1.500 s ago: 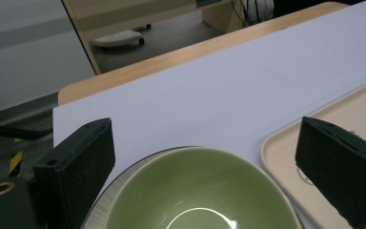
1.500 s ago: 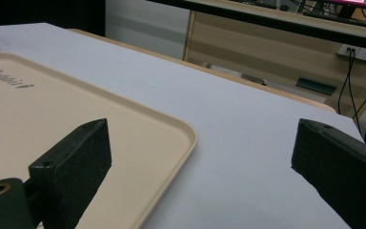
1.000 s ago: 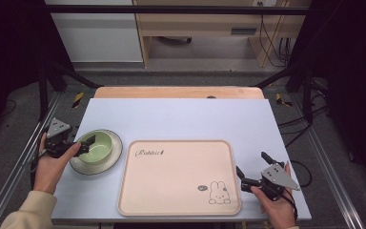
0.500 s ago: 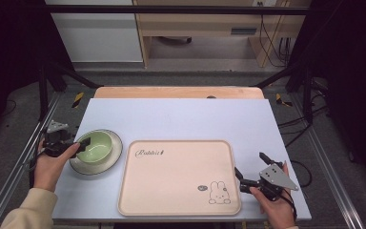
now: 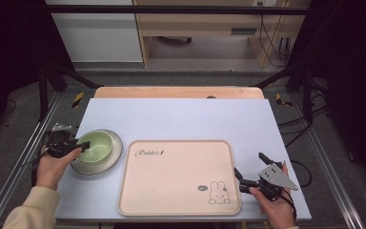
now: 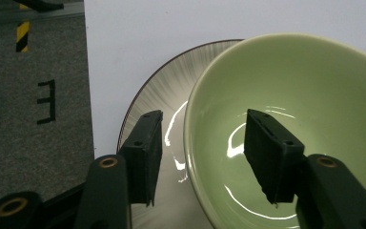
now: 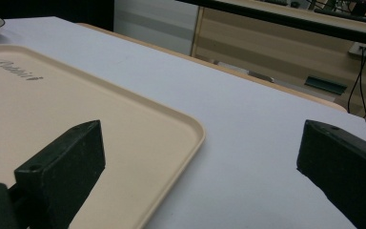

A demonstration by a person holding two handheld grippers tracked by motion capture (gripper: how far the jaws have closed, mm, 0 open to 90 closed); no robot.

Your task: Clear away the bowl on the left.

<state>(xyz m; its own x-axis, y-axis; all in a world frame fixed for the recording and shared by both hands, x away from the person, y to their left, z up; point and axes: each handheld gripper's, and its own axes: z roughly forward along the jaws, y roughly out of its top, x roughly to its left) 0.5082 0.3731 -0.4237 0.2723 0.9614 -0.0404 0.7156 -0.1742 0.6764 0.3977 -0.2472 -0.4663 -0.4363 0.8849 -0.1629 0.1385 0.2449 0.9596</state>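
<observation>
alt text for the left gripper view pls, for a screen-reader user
The left gripper straddles the near rim of a pale green bowl, one black jaw inside it and one outside, with gaps visible at the rim. The bowl sits on a ribbed plate on the white table, grey floor to the left.

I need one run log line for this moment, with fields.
left gripper: open, jaws astride rim of green bowl | bowl: on plate | right gripper: open, beside tray
</observation>
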